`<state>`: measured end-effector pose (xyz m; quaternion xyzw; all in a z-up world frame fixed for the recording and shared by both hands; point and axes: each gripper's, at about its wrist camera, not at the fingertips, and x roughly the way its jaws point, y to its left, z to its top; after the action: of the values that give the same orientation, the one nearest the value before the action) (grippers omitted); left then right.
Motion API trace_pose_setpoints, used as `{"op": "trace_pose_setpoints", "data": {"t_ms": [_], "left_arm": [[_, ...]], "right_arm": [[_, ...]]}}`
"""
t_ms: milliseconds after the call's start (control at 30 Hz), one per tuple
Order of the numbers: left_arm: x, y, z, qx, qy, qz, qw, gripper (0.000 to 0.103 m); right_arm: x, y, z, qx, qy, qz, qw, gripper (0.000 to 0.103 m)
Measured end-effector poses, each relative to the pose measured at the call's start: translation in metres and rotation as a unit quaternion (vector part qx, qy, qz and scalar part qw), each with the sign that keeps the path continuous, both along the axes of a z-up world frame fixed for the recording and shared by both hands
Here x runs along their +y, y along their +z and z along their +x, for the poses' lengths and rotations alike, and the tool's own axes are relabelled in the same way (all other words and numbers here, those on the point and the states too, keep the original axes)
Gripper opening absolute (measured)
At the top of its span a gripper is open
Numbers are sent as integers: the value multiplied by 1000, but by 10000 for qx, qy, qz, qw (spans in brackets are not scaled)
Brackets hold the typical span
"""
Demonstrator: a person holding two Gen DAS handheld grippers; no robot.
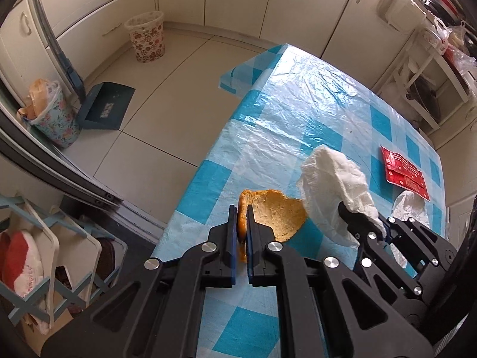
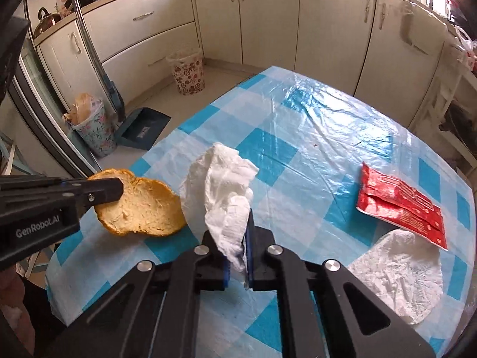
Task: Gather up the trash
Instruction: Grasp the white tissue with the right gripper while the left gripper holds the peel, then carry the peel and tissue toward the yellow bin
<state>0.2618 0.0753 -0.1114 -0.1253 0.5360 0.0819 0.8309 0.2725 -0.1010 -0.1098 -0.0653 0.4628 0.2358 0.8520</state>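
My left gripper [image 1: 241, 208] is shut on the edge of a slice of bread [image 1: 280, 214] and holds it above the table's near left corner; the slice also shows in the right wrist view [image 2: 146, 205]. My right gripper [image 2: 237, 223] is shut on a crumpled white tissue [image 2: 223, 179], lifted off the table; the tissue also shows in the left wrist view [image 1: 331, 179]. A red wrapper [image 2: 399, 203] and a flat white paper [image 2: 396, 271] lie on the table at the right.
The table [image 2: 313, 125] has a blue-and-white checked plastic cover. On the floor stand a floral bin with red flowers [image 1: 146, 35] by the cabinets, a floral bin lined with a bag [image 1: 53, 113], and a blue dustpan [image 1: 104, 104].
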Motion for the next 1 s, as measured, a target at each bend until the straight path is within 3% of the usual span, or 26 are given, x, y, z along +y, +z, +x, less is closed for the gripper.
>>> {"op": "trace_pose_setpoints", "data": {"t_ms": [233,467,767,1000], "left_arm": [[-33,16,-13,-315,-482,-180,9982,5],[-90,41,-32,-704,-1208,-397,9894,5],[-178,55,-71,-943,-2171,-87,9715,5],[-232,51,-90,-1058,-2587,260,9598,5]], "right_arm": [[-60,32,-16,-211,-601,183,9978,9],[-124,49,-55,-296,-1169,70,9927,9],[-196,61,-120,-361,-1841,-41,9822,9],[-245,50,-153,-248,-2275,-114,9734,9]]}}
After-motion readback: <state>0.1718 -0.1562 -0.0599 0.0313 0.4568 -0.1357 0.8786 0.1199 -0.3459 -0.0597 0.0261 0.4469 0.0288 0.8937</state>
